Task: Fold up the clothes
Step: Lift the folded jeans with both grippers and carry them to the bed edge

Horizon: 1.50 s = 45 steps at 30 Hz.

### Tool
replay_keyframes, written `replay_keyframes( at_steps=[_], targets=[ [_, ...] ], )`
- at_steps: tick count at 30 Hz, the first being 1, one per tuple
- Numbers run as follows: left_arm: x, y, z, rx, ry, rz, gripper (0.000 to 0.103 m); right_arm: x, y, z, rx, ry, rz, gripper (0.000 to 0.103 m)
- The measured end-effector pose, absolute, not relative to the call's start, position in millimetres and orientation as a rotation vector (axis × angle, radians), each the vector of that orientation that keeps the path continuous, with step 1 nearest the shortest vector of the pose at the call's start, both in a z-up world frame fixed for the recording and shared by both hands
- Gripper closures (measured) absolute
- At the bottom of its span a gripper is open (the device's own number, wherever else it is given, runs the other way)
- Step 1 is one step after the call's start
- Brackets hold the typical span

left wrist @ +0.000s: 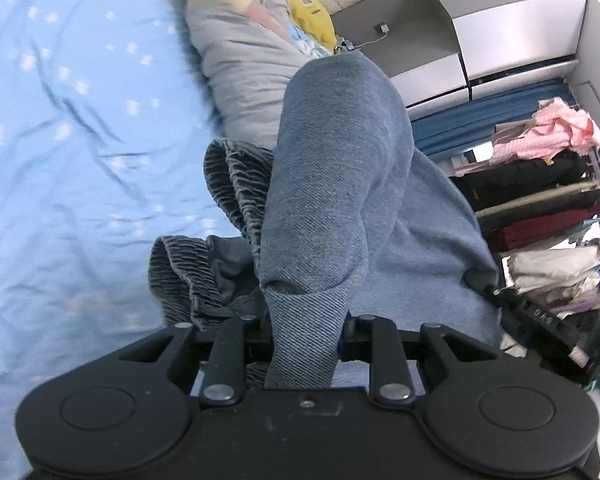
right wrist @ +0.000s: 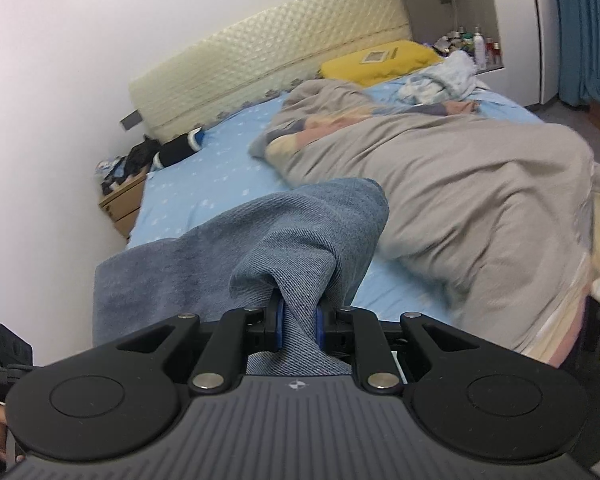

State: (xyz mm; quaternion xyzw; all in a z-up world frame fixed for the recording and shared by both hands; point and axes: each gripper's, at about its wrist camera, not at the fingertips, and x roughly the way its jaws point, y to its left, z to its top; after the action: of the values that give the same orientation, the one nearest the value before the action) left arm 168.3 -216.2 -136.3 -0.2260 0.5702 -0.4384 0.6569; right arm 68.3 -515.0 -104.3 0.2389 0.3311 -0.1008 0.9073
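In the left wrist view the left gripper (left wrist: pixel 306 344) is clamped on the blue denim trousers (left wrist: pixel 340 184), which rise toward twelve o'clock with the elastic waistband (left wrist: pixel 236 184) at ten, while in the right wrist view the right gripper (right wrist: pixel 298 330) pinches the same denim (right wrist: pixel 300 224), spreading toward nine above the blue bedsheet (right wrist: pixel 220 168).

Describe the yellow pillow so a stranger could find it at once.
Start at the padded cream headboard along the white wall. At its right end, on the blue sheet, lies the yellow pillow. It is the only bright yellow thing there, flatter than the crumpled pale cloth and grey duvet beside it.
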Motion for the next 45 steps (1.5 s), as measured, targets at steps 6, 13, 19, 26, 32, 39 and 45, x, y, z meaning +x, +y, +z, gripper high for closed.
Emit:
replay_keyframes(
  at_steps=[6,13,19,26,32,39,45],
  targets=[
    [167.4,-308.0,-136.5,-0.518,1.293,-1.022,0.081,68.9,-606.9,-93.7,0.5,0.681,-0.233,0.087],
    [153.6,-401.9,-148.7,-0.501,1.277,-1.02,0.081,63.3,-698.8,-95.4,0.466,0.67,-0.244,0.087],
    [128.7,-485.7,-184.0,-0.467,1.256,-0.966,0.081,57.0,-791.1,-130.8,0.485,0.694,-0.214,0.087],
    [111.5,-541.1,-243.8,-0.471,1.296,-0.83,0.076,58.1,-874.4,-204.4,0.515,0.8,-0.164,0.088],
    [112.6,-546.5,-265.2,-0.5,1.306,-0.774,0.071,60.8,-885.7,-246.3,0.49,0.867,-0.121,0.088],
    [109.4,-561.9,-264.6,-0.43,1.306,-0.73,0.066,68.8,-904.0,-279.9,0.547,0.901,-0.134,0.086],
    [100.9,-563.1,-249.5,-0.373,1.314,-0.685,0.058,59.5,-910.2,-272.0,0.61,0.892,-0.135,0.081]
  ],
)
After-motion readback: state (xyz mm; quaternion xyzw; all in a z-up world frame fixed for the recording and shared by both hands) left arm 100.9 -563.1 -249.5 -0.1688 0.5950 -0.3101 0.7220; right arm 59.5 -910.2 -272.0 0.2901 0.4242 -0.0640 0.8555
